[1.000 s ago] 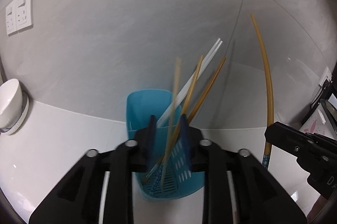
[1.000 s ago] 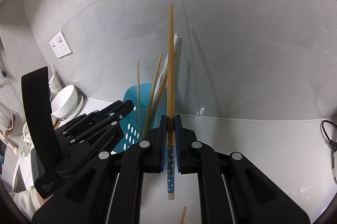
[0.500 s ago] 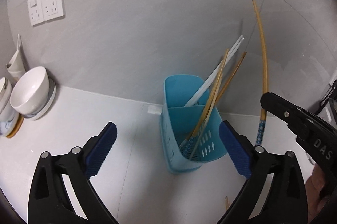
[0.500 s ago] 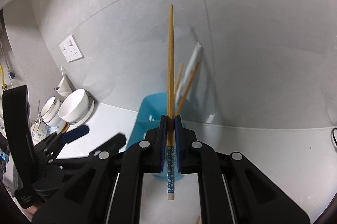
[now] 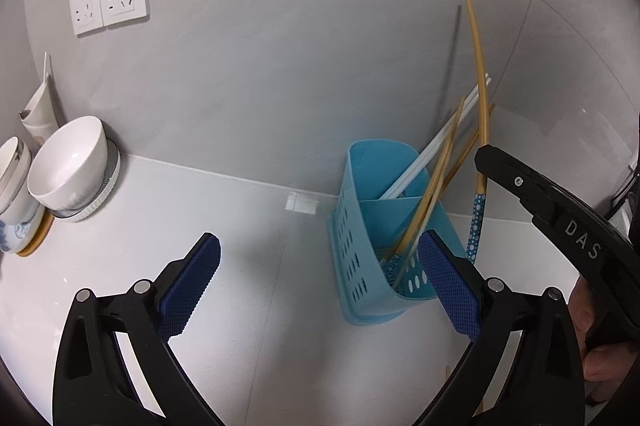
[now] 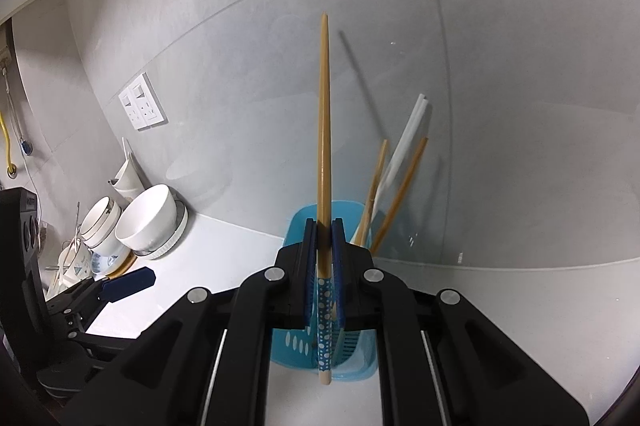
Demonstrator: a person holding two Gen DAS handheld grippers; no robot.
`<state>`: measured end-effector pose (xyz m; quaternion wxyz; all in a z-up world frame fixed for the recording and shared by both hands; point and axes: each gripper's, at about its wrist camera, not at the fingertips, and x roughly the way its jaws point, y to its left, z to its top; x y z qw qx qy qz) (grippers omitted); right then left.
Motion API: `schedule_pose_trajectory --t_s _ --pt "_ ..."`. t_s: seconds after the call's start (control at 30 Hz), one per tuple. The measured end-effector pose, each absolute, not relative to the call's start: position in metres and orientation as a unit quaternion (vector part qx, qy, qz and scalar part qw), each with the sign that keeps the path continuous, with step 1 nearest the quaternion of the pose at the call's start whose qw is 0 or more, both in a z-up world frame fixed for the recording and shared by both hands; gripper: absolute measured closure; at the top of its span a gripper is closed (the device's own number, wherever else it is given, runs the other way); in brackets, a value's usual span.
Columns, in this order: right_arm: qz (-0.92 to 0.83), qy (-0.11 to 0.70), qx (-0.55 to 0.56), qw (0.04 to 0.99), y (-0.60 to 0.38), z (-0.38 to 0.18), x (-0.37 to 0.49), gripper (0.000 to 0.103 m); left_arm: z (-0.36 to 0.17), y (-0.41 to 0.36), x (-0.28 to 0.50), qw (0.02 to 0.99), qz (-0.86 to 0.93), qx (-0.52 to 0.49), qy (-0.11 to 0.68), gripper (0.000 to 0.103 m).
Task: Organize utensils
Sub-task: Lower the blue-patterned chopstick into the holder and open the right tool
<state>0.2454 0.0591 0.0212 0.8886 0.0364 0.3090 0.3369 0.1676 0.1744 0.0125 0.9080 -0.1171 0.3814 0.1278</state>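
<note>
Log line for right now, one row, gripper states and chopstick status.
left gripper: open, empty | right gripper: shut on bamboo chopstick, upright | blue utensil caddy: holds other chopsticks | insertion: not yet done

Left gripper [image 5: 318,286]: matte black plastic arms with round silver screws, each finger faced with a dark blue pad [image 5: 188,284] in a fine cross-hatched texture. Right gripper [image 6: 324,266]: the same black body, silver screws and blue pads, with white letters "DAS" [image 5: 582,240] printed along its side. Bare fingers of the right hand [image 5: 596,346] show.
</note>
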Motion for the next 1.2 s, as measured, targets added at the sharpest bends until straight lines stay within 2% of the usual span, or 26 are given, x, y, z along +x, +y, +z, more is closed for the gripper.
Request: schedule_pose_trajectory --t_s 0.3,0.6,1.1,1.2 --pt "0.339 0.297 0.029 0.892 0.071 0.013 0.244 0.096 0.008 0.182 0.174 0.905 0.132 -0.12 0.386 0.006" --pt "0.358 0.257 0.047 0.896 0.073 0.036 0.242 0.096 0.016 0.187 0.173 0.91 0.13 -0.122 0.375 0.006" --pt "0.345 0.306 0.011 0.887 0.083 -0.004 0.248 0.096 0.013 0.19 0.178 0.908 0.14 -0.111 0.378 0.006" --pt "0.336 0.305 0.007 0.891 0.082 -0.005 0.247 0.093 0.012 0.193 0.177 0.908 0.14 -0.115 0.379 0.006"
